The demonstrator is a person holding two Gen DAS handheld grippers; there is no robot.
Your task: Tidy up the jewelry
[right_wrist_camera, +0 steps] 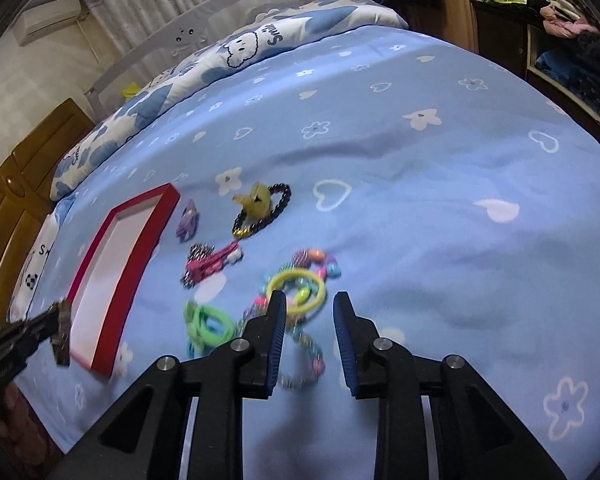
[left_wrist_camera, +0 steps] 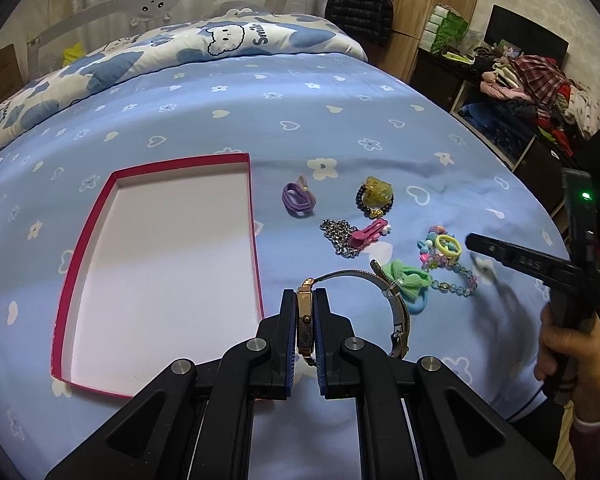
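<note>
Left tongs (left_wrist_camera: 305, 304) clamp a gold wristwatch (left_wrist_camera: 305, 312) just beside the red-rimmed box (left_wrist_camera: 256, 240) on the bed (left_wrist_camera: 340, 128).
Right tongs (right_wrist_camera: 310, 316) stand apart, empty, above the beaded bracelets (right_wrist_camera: 300, 276); other jewelry lies nearby.

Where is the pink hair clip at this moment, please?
In the left wrist view the pink hair clip lies on the blue bedsheet, right of the red-rimmed box, partly over the silver chain and below the purple hair tie.

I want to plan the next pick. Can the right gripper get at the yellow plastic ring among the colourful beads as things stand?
Probably yes. The right gripper is open and empty, pointing down at the yellow plastic ring, with nothing lying over it. Only the colourful bead bracelet tangles around it and may come along.
</note>
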